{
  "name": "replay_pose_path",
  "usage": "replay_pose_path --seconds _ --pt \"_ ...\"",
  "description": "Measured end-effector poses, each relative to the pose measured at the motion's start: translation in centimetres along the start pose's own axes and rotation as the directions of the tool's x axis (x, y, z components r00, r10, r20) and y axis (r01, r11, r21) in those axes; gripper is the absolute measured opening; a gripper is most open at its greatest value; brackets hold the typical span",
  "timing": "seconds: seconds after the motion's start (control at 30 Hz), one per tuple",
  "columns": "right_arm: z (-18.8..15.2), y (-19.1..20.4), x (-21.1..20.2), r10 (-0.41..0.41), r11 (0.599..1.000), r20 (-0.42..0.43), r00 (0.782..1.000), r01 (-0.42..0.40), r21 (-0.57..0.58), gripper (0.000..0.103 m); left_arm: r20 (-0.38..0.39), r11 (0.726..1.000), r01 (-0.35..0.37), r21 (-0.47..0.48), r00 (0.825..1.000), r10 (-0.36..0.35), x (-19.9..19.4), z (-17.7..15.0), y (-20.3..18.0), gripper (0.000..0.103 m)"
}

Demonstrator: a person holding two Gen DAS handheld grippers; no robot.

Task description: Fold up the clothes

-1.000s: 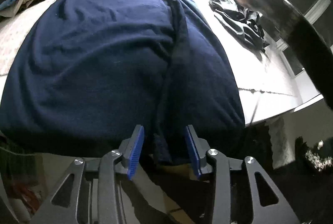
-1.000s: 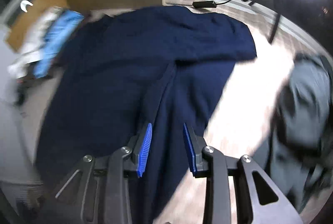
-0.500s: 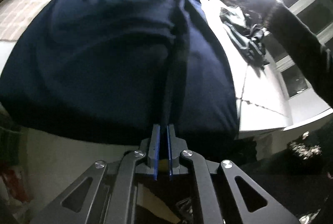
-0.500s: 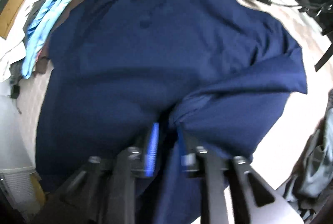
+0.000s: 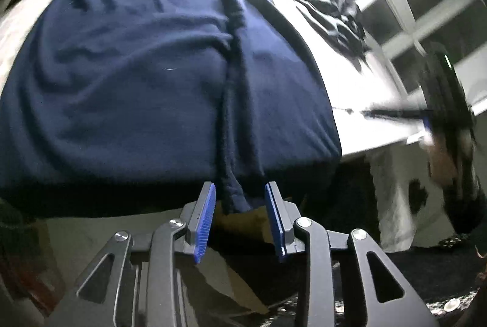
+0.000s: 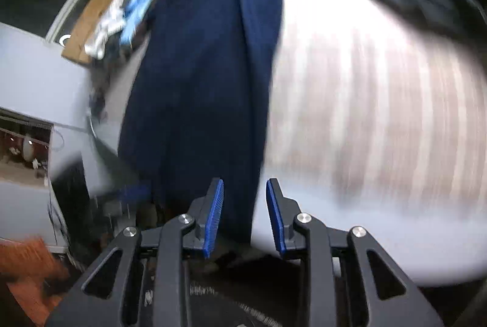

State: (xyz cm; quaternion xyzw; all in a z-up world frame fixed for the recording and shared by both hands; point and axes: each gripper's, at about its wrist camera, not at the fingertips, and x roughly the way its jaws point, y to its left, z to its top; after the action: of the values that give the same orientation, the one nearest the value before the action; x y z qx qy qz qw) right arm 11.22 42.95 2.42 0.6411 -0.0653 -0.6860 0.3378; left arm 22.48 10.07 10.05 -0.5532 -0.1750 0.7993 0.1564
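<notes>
While both grippers gape, navy shirt (image 5: 137, 77) lies flat.

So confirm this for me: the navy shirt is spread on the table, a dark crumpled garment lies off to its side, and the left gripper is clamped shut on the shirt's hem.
Not quite. The left gripper is open: the left wrist view shows its blue pads apart, with the hem of the navy shirt hanging between them, ungripped. The rest holds: the shirt is spread on the table, and the dark crumpled garment lies off to its side.
</notes>
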Motion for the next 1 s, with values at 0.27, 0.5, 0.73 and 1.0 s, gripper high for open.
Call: replay_pose_path --seconds 0.27,0.5,0.73,1.0 --pt "-7.0 -0.5 5.5 -0.012 0.998 -0.006 1.0 0.012 0.054 0.037 -0.065 0.998 0.02 0.058 0.998 -0.017 1.7 0.4 0.0 0.03" --pt "-6.9 -0.4 8.2 -0.002 1.0 0.032 0.999 0.002 0.012 0.037 -0.019 0.995 0.089 0.049 0.996 -0.088 1.1 0.6 0.8 0.005" --pt "-7.9 -0.2 7.0 0.078 0.997 0.063 0.995 -0.079 0.019 0.003 0.067 0.989 0.14 0.055 0.987 -0.143 -2.1 -0.4 -0.1 0.004" --pt "-8.3 1.0 5.6 -0.041 0.996 -0.048 0.998 0.037 -0.084 0.005 -0.029 0.999 0.049 -0.024 0.998 -0.05 -0.3 -1.4 1.6 0.006"
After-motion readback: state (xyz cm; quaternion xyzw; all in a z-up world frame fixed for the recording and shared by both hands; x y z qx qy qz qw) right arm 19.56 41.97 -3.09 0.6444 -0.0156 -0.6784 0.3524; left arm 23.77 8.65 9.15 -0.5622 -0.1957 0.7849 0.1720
